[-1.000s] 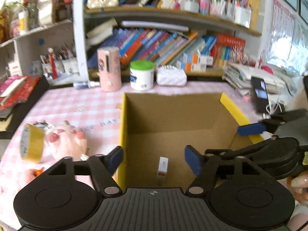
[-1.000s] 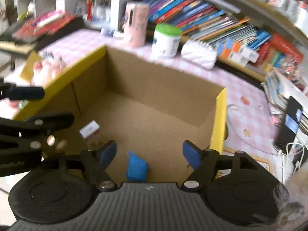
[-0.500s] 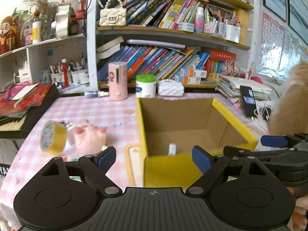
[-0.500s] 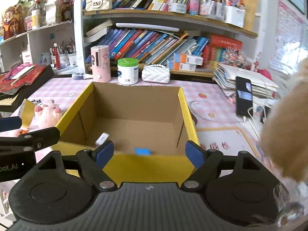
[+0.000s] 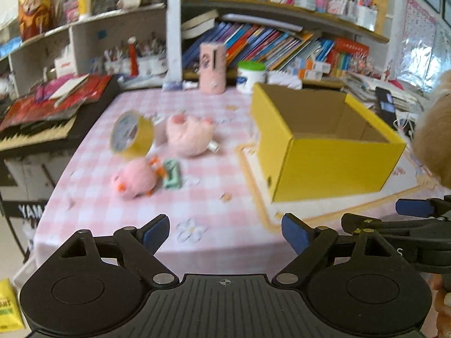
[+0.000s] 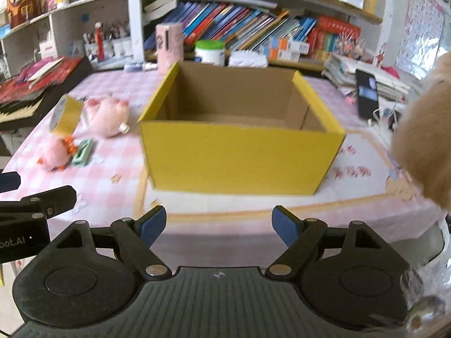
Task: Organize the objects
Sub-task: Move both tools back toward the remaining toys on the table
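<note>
**Q:** Where do things stand?

**A:** Both of my grippers hang off the near edge of the surface (image 5: 214, 219), empty. My left gripper (image 5: 225, 233) has its jaws spread wide; so does my right gripper (image 6: 218, 226). The box (image 6: 239, 160), open-topped, sits straight ahead of the right one and ahead and to the right of the left. I judge this a gap between loads: nothing is held, and several things lie outside the box.

**Q:** Which things?

**A:** Ahead and to the left of my left gripper: a pink chick toy (image 5: 135, 181), a green clip (image 5: 172, 174) just beside it, a tape roll (image 5: 131, 135) on edge beyond, and a pink plush (image 5: 190, 135) next to the tape. The next move, I'd guess, calls for a reach forward and left, jaws kept wide to straddle the soft chick, then a carry rightward over the box's rim.

**Q:** Any writing to read?

**A:** Little. White letters "YAM" (image 5: 29, 211) show on a dark panel below the surface's left edge, cut off. My left gripper's body (image 6: 17, 239), seen from the right camera, reads "oot.AI". Motion blur hides the rest, book spines included.
</note>
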